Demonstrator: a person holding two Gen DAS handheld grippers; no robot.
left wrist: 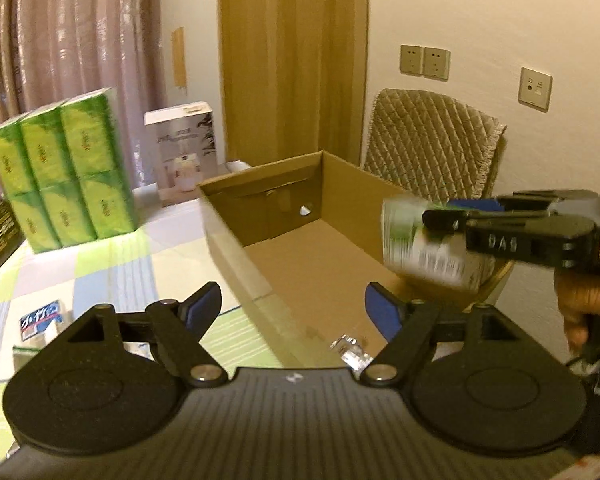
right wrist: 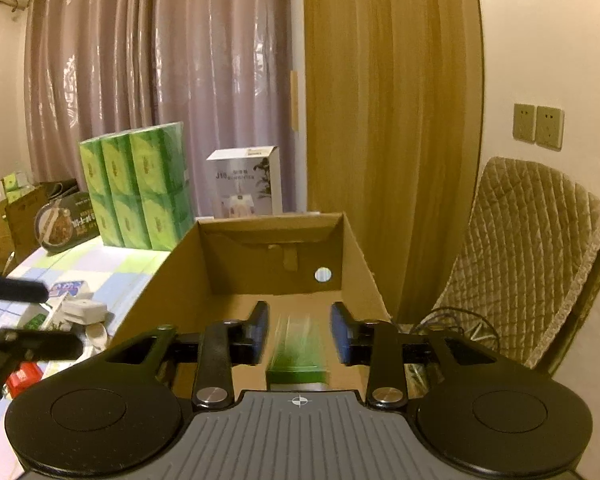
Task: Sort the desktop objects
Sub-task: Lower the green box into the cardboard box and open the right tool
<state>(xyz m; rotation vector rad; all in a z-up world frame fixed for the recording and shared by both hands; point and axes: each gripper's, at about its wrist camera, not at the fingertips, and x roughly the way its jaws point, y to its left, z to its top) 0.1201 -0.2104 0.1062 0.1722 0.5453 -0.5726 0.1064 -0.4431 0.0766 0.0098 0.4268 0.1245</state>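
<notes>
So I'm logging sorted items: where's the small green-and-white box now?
The green-and-white box is between the right gripper's parted pads, over the cardboard box.

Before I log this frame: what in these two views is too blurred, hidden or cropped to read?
- Green-and-white box between the right gripper jaws: motion-blurred in both views, label unreadable; whether the pads touch it is unclear.
- Clear plastic item, left wrist view: partly behind the left gripper body.
- Small items beside the cardboard box, right wrist view: too small, partly hidden.

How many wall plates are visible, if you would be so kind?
3: two sockets side by side on the wall above the chair, one plate to their right. Others may be hidden.
</notes>
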